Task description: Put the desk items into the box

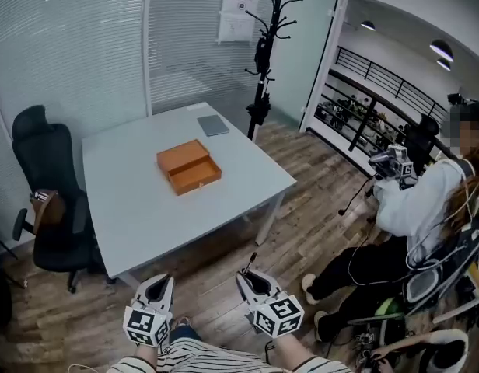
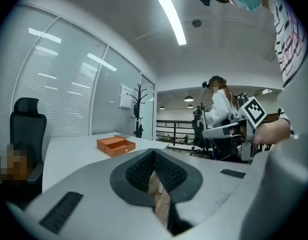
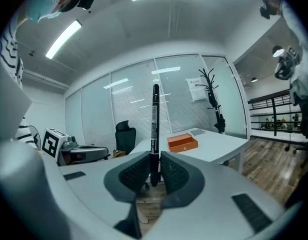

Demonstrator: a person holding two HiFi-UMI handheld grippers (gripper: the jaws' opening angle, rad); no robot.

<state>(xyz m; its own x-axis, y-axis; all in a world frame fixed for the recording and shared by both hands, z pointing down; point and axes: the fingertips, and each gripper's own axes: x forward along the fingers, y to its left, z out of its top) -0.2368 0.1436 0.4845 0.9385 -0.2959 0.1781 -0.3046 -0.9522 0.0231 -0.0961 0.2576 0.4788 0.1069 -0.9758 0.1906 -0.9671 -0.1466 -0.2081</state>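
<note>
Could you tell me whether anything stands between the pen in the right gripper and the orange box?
Nothing visible does: from the pen in the right gripper, only bare floor and bare tabletop lead to the open orange box. The office chair stands off left.

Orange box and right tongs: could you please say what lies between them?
Head view: only wood floor and bare white tabletop separate right tongs from box.
</note>
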